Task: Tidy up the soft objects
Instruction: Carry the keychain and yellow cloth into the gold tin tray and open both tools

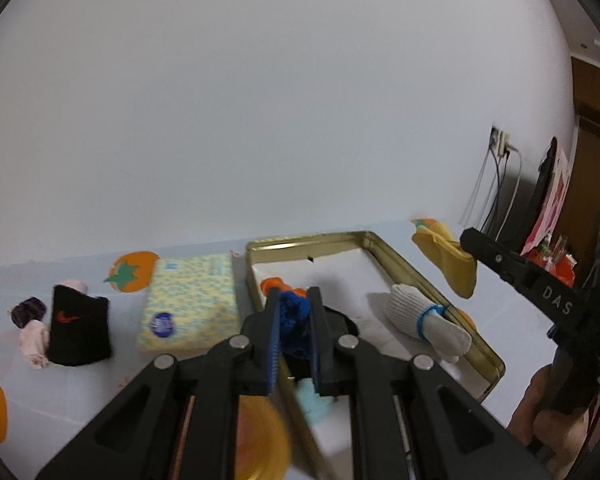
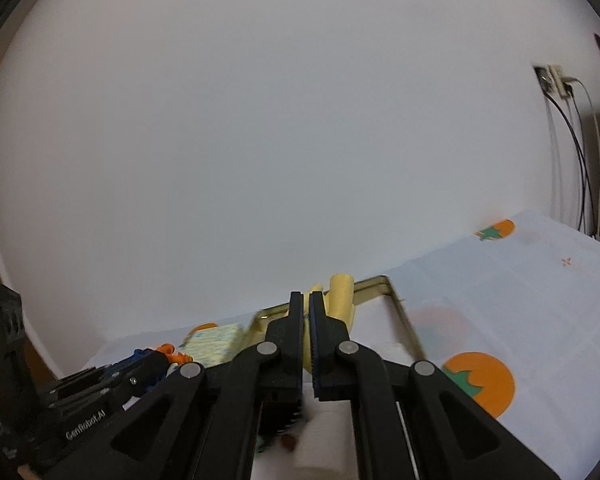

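Both wrist views look forward and slightly down, low over the counter (image 1: pixel 204 380), toward the wall; both show the gold tin (image 1: pixel 400 256) at lower centre.

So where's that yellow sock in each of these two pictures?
Left wrist view: the yellow sock hangs at the right, pinched in the other gripper, above the gold tin's far corner.
Right wrist view: the sock sits at centre, between this gripper's shut jaws.
Shared landmark: the gold tin, just behind or below the sock in both.

Right gripper (image 2: pixel 306 308) jaws clamped on yellow sock (image 2: pixel 340 300) (gold tin (image 2: pixel 404 320) behind)
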A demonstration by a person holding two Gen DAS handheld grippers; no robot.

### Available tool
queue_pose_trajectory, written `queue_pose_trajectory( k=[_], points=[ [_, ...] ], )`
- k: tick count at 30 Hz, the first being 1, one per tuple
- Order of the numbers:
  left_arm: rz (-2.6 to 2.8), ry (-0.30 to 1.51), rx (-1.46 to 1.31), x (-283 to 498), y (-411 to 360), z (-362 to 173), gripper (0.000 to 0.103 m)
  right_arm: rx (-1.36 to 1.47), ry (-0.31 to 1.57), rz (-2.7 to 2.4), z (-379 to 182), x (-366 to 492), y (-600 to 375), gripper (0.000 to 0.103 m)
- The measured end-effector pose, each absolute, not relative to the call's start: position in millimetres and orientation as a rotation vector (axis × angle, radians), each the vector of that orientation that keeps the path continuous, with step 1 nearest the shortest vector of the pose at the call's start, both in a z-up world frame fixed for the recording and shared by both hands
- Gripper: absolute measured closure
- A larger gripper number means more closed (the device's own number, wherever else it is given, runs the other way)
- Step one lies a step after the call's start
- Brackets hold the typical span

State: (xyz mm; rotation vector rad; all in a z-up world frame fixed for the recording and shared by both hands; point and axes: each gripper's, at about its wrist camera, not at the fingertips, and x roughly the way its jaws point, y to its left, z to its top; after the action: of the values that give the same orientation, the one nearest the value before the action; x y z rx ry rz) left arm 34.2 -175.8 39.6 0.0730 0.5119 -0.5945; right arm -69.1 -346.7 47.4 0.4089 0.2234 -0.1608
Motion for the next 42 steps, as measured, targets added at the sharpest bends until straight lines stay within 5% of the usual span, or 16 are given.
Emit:
queue_pose_trajectory(
  k=[42],
  points=[
    [-0.51, 0.628, 0.242, 48, -242, -10, 0.092, 0.407, 0.458, -0.049, 15, -20, -362, 0.099]
  ],
)
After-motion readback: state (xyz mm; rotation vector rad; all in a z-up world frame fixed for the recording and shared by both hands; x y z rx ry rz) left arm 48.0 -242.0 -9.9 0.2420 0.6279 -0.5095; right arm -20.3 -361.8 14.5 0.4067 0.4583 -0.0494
